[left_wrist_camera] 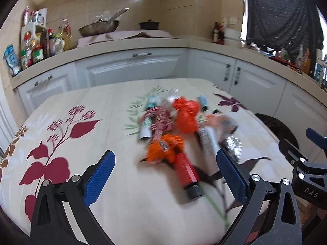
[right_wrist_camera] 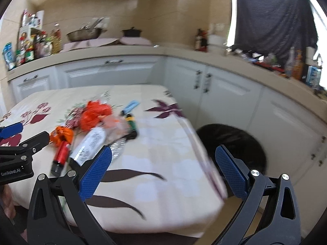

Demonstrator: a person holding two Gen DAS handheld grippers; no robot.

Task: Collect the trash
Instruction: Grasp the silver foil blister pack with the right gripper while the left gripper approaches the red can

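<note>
Nearest the left wrist camera, the left gripper (left_wrist_camera: pixel 165 175) is hanging over the near part of the table (left_wrist_camera: pixel 126 214) with its blue-padded fingers spread wide and nothing between them; a red tube with a black cap (left_wrist_camera: pixel 187 173) is lying on the flowered cloth in the gap ahead of them, untouched. Beside it, the right gripper (right_wrist_camera: pixel 163 169) is likewise standing wide apart and holding nothing, hovering over the table's right edge, with its right finger lying over the black bin (right_wrist_camera: pixel 235 140) that is sitting on the floor just beside the table. The trash is lying in a loose heap around the middle of the tabletop: just beyond the red tube a crumpled orange wrapper (left_wrist_camera: pixel 163 149) is touching it, to the right of that a white printed packet (left_wrist_camera: pixel 206 143) and a silver foil piece (left_wrist_camera: pixel 233 145) are resting side by side, and farther back a larger orange wrapper (left_wrist_camera: pixel 187 114) is sitting beside a red-and-white patterned packet (left_wrist_camera: pixel 157 120). A light blue strip (right_wrist_camera: pixel 130 106) and a green and black item (right_wrist_camera: pixel 131 125) are lying at the heap's right side; motion blur is keeping their details unreadable. Beyond the table, white cabinets (left_wrist_camera: pixel 132 67) are running under a beige counter (left_wrist_camera: pixel 122 45), where a wok (left_wrist_camera: pixel 98 27), a dark pot (left_wrist_camera: pixel 149 24) and a cluster of bottles (left_wrist_camera: pixel 40 45) are standing against the tiled wall, and a dark cloth (left_wrist_camera: pixel 282 14) is hanging at the far right.
</note>
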